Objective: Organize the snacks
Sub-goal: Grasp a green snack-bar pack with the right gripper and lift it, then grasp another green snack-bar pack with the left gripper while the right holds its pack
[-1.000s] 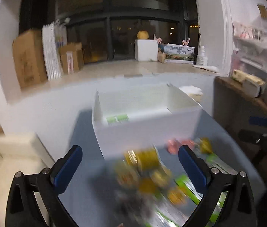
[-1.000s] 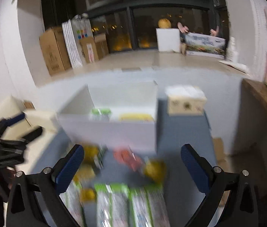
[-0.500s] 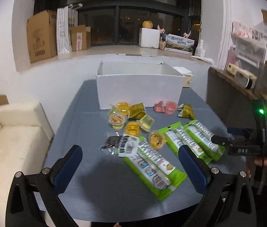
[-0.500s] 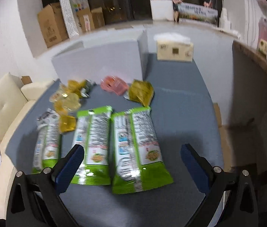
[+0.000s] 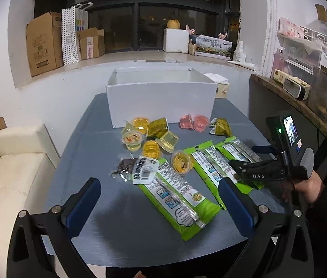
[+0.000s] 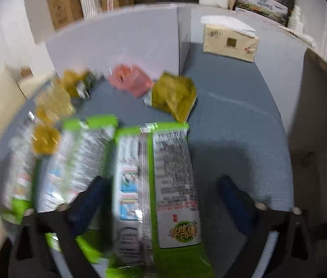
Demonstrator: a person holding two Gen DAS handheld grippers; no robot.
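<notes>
Three green snack packs lie on the grey table; the nearest is in front of my left gripper, which is open and empty above the front edge. Yellow jelly cups, pink jelly cups, olive packets and a dark packet lie before the white box. My right gripper is open low over the rightmost green pack, its fingers either side of it. It also shows in the left wrist view.
A tissue box stands right of the white box. A cream sofa is left of the table. A wooden shelf with items runs along the right. Cardboard boxes sit on the window ledge.
Both grippers have pulled back and dropped from near the box. The right gripper has come down low over the rightmost green pack; the left one hangs over the front edge.
</notes>
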